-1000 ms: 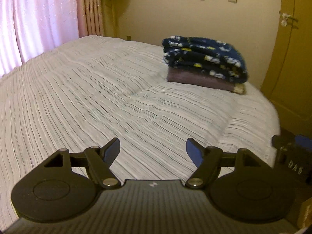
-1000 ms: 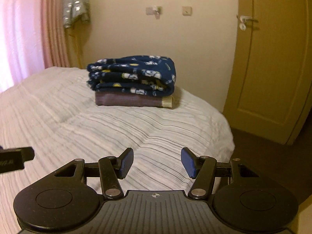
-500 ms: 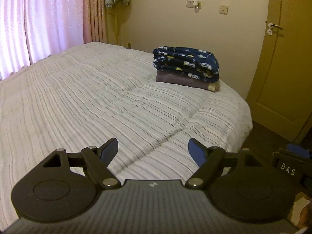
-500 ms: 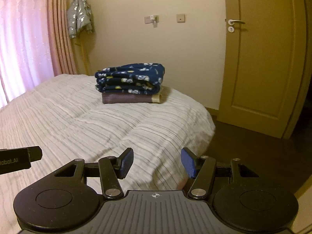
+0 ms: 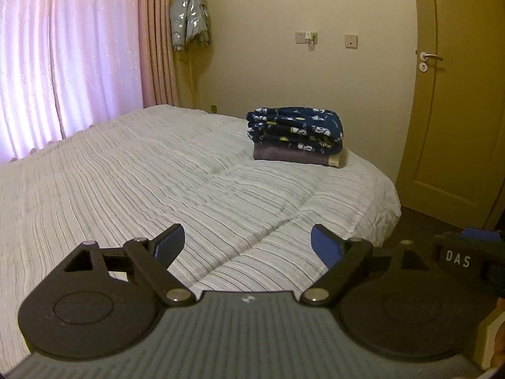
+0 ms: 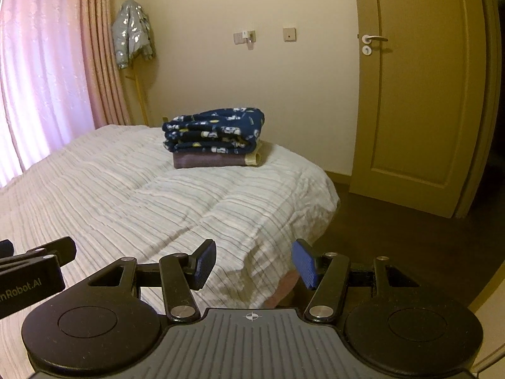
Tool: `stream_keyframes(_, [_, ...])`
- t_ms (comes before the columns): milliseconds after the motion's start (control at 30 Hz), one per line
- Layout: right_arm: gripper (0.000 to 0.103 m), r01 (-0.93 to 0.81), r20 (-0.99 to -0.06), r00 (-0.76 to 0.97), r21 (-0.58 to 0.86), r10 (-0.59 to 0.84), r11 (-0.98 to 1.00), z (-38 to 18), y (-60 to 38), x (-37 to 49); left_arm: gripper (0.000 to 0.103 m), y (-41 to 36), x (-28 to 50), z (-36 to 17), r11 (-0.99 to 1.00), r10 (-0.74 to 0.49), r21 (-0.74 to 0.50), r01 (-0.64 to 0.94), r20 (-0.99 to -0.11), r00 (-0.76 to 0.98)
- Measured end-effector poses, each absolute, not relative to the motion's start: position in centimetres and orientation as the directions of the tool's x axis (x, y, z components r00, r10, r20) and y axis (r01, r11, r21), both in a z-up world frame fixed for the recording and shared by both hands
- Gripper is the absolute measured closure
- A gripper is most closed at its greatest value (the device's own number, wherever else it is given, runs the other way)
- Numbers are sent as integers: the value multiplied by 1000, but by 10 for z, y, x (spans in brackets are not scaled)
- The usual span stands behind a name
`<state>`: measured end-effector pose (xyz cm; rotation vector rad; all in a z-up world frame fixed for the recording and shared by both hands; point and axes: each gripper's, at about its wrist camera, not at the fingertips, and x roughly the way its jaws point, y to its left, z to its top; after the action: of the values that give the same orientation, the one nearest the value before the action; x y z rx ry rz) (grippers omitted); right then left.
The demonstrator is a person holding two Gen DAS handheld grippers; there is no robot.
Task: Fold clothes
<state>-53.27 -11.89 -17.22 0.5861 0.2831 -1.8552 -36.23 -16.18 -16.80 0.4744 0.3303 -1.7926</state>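
A folded navy patterned garment (image 5: pixel 295 129) lies on top of a folded brown garment (image 5: pixel 293 157), stacked at the far right corner of the bed (image 5: pixel 157 183). The same stack shows in the right wrist view, with the navy garment (image 6: pixel 214 134) over the brown garment (image 6: pixel 208 160). My left gripper (image 5: pixel 247 243) is open and empty, held above the near part of the bed, far from the stack. My right gripper (image 6: pixel 254 263) is open and empty over the bed's near right edge (image 6: pixel 284 237).
A closed wooden door (image 6: pixel 419 94) stands to the right, with dark floor (image 6: pixel 378 237) before it. Pink curtains (image 5: pixel 69 57) hang on the left. A silver jacket (image 5: pixel 189 15) hangs on a rack in the corner. The left gripper's side (image 6: pixel 31 271) shows in the right wrist view.
Both grippers have drawn back and up from the stack, which now looks smaller and farther. More of the door, floor and wall has come into view. Both stay open.
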Motion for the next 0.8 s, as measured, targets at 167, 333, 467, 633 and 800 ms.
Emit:
stream_keyframes(167, [45, 937, -520, -243, 94, -819, -337, -169, -113, -534, 18, -150, -364, -165, -273, -851, 19, 962, -471, -233])
stream_keyframes(333, [45, 941, -523, -225, 101, -822, -322, -169, -112, -538, 18, -149, -373, -163, -280, -845, 23, 960, -480, -235])
stream_keyframes(467, [45, 945, -536, -208, 105, -818, -309, -174, -120, -542, 18, -157, -379, -166, -272, -840, 35, 962, -497, -219])
stream_keyframes(633, [45, 945, -572, -190, 114, -798, -307, -191, -142, -553, 18, -182, -388, -178, -263, -821, 47, 964, -536, -197])
stream_keyframes(800, [45, 941, -617, -185, 113, -765, -319, -209, -172, -568, 18, -215, -402, -195, -274, -789, 48, 961, -583, -195])
